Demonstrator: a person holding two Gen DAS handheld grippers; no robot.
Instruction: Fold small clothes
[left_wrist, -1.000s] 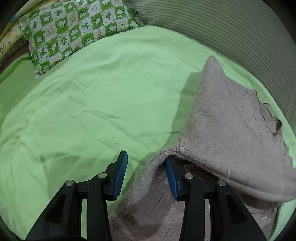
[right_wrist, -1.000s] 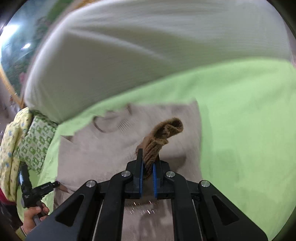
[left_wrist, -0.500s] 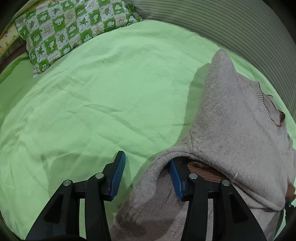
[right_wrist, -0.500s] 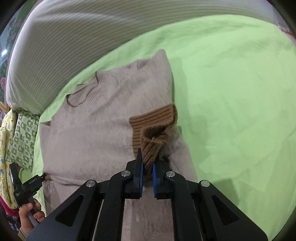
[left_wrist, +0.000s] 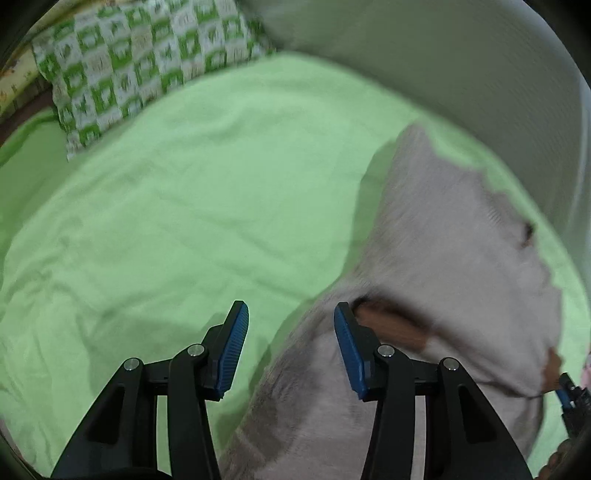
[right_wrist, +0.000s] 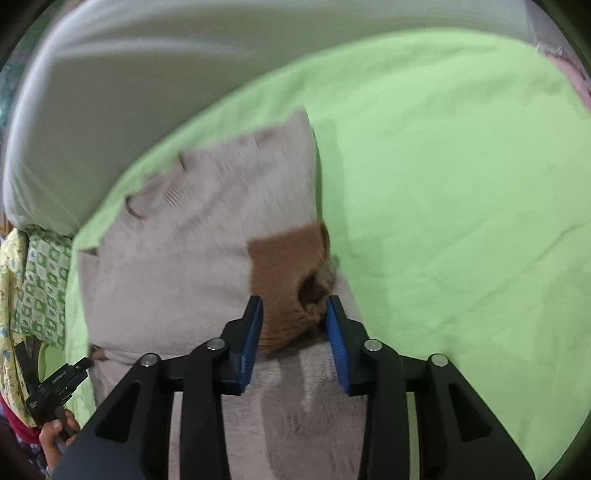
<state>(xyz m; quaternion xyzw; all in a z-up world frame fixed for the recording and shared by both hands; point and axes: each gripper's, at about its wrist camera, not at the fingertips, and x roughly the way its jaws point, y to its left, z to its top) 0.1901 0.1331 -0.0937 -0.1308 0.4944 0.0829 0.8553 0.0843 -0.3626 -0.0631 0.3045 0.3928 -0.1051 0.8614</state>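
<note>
A small beige knit sweater (right_wrist: 207, 236) with brown ribbed cuffs lies on a green bedsheet (right_wrist: 443, 184). Its sleeves are folded in over the body. My right gripper (right_wrist: 293, 325) is open, its blue pads on either side of the brown cuff (right_wrist: 288, 266), which rests on the sweater. My left gripper (left_wrist: 290, 343) is open and empty at the sweater's left edge (left_wrist: 461, 277), its right pad against the folded sleeve with a brown cuff (left_wrist: 391, 321) showing under the fold.
A green-and-white patterned pillow (left_wrist: 129, 62) lies at the head of the bed. A pale striped blanket roll (right_wrist: 147, 74) runs along the far side, behind the sweater's neckline. The other gripper and the hand holding it (right_wrist: 55, 398) show at the lower left of the right wrist view.
My right gripper laid the brown cuff down on the sweater and opened, letting it go. My left gripper stayed open and shifted slightly.
</note>
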